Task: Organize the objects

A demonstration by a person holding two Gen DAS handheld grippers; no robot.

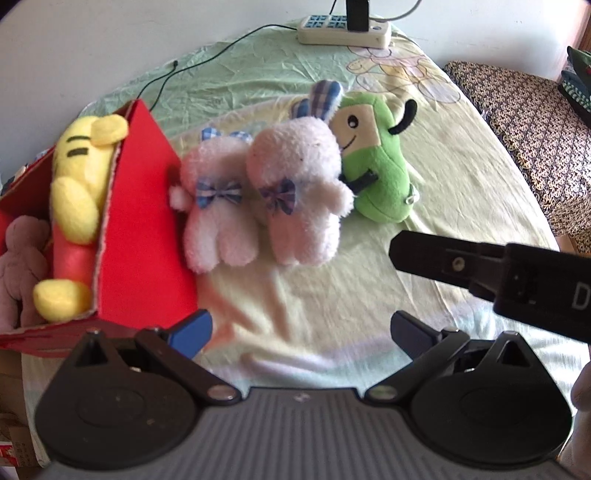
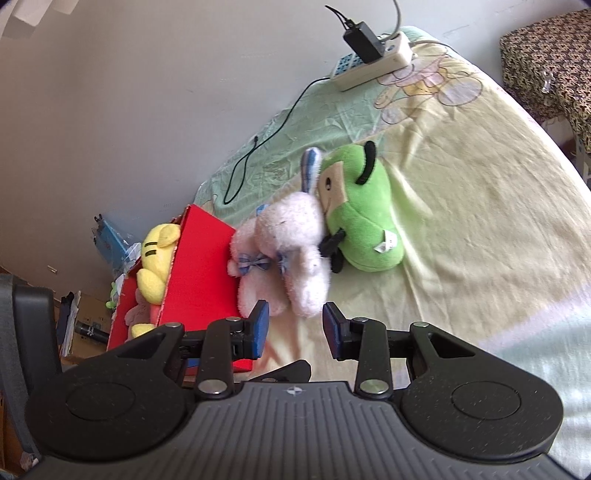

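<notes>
At centre frame in the left wrist view, two fluffy pale-pink plush rabbits with blue checked bow ties lie side by side on the pale yellow-green bedsheet. The left pink rabbit and the right pink rabbit both run lengthwise up the frame, feet toward the camera and heads away. The left one presses against the outer wall of the red cardboard box at left; its head and ears are mostly hidden behind its own body. Touching the right rabbit's far side, a green plush toy with a smiling cream face and black antennae lies tilted, head to the upper left.

Inside the box a yellow plush toy lies along the wall, and a dusty-pink plush is cut off by the frame edge (its shape is hard to read).

The left gripper is spread wide over bare sheet, holding nothing. The right gripper is also parted and empty, its blue pads just short of the rabbits' feet; it seems not to touch them, though the blur leaves doubt.

Open sheet stretches right and toward the camera. A white power strip with a black plug sits at the top edge by the wall.
</notes>
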